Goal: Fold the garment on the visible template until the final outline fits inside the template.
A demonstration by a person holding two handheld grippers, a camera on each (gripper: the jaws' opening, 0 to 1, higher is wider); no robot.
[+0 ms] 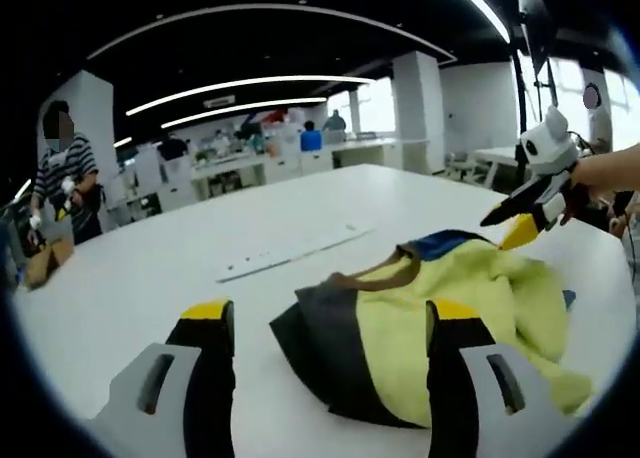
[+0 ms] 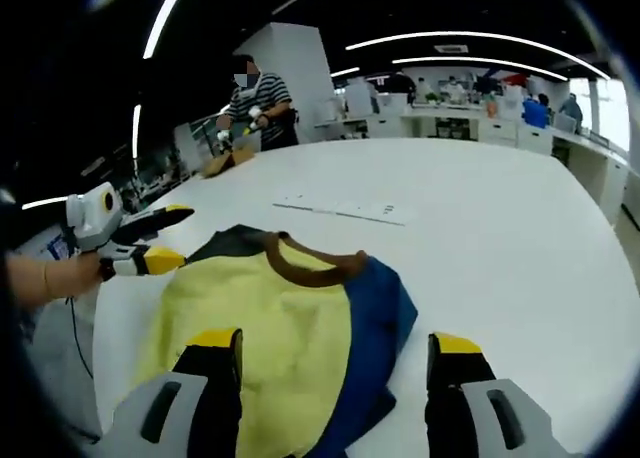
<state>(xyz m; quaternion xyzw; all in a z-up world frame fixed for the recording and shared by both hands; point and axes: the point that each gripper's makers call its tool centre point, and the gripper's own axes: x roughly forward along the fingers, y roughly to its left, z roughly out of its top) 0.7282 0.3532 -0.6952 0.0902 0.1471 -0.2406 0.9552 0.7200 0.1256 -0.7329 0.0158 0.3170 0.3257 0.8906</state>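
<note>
Garment [image 1: 440, 323] lies rumpled on the white bench [image 1: 150, 278], ahead of and between my left gripper's [image 1: 330, 323] fingers [image 1: 208, 323]; its dark panel sits nearest them, the yellow body beyond, and a brown neckband and blue panel at the far side. In the left gripper view these fingers are spread wide, yellow-tipped, gripping nothing; the right-hand finger overlaps the yellow cloth in the picture, but I cannot tell whether it touches.

In the right gripper view I see the same garment [image 2: 290, 328] between and just ahead of my right gripper's [image 2: 335, 353] fingers [image 2: 215, 348], yellow body toward the left finger, blue panel toward the right, brown neckband farther ahead. These fingers are also spread apart and carry nothing.

The right gripper [image 1: 525, 218] enters the left gripper view from the right, above the garment's far edge, a hand [image 1: 605, 173] on it. The left gripper [image 2: 165, 238] enters the right gripper view from the left, just beside the garment's edge, jaws parted.

A thin white strip [image 1: 295, 253] lies on the bench beyond the garment. A person in a striped shirt [image 2: 258, 103] stands at the bench's far end.
</note>
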